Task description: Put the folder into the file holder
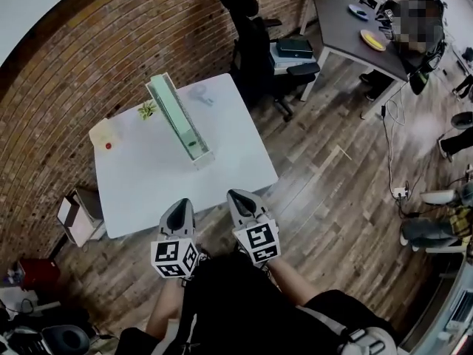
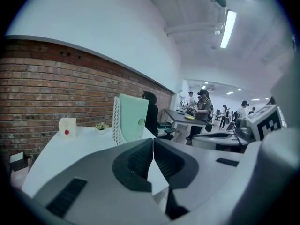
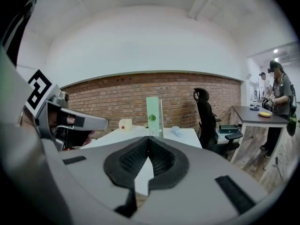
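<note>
We hold the left gripper and right gripper clenched and empty just off the table's near edge, and since the green folder already stands in the file holder mid-table, we judge only withdrawal remains.

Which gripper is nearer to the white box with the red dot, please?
Left. The left gripper is at the near edge of the table, diagonally across from the white box at the far left corner; the right gripper is beside it, further right.
</note>
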A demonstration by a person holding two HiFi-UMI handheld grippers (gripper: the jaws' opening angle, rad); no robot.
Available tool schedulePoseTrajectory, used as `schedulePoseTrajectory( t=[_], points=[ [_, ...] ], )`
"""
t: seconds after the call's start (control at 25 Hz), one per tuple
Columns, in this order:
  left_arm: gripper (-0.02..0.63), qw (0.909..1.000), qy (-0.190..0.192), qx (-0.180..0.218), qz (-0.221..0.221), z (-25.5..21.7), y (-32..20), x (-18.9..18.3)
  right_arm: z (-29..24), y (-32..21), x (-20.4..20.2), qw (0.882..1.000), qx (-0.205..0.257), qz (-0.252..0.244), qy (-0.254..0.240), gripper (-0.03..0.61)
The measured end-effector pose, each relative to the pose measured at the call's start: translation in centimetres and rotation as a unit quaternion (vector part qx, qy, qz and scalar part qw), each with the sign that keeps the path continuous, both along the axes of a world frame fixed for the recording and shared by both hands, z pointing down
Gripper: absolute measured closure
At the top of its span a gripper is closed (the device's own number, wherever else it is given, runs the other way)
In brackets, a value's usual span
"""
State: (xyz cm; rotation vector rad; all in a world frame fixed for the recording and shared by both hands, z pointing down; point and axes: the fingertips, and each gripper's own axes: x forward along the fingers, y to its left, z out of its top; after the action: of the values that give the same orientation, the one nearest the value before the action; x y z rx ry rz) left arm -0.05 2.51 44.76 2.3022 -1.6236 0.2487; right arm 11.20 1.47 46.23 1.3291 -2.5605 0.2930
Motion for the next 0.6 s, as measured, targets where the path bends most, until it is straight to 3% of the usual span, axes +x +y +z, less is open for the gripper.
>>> schedulePoseTrajectory(
  t=[0.2, 0.4, 0.6],
  points=[
    [0.591, 0.9971, 0.0, 0.076, -0.005, -6.9, -0.4, -2.2, -6.3, -1.0, -1.7, 0.998, 0.064, 0.013, -0.014, 0.569],
    [0.591, 0.985, -0.015, 0.171, -0.022, -14.4, 0.4, -5.6, -12.4, -2.0, -3.3, 0.991, 0.124, 0.038, -0.025, 0.569],
    [0.591, 0.9806, -0.027, 0.193, -0.018, -16.4, 0.8, -7.7, -16.1, -1.1, -4.9, 0.985, 0.163, 0.041, -0.025, 0.569]
  ],
)
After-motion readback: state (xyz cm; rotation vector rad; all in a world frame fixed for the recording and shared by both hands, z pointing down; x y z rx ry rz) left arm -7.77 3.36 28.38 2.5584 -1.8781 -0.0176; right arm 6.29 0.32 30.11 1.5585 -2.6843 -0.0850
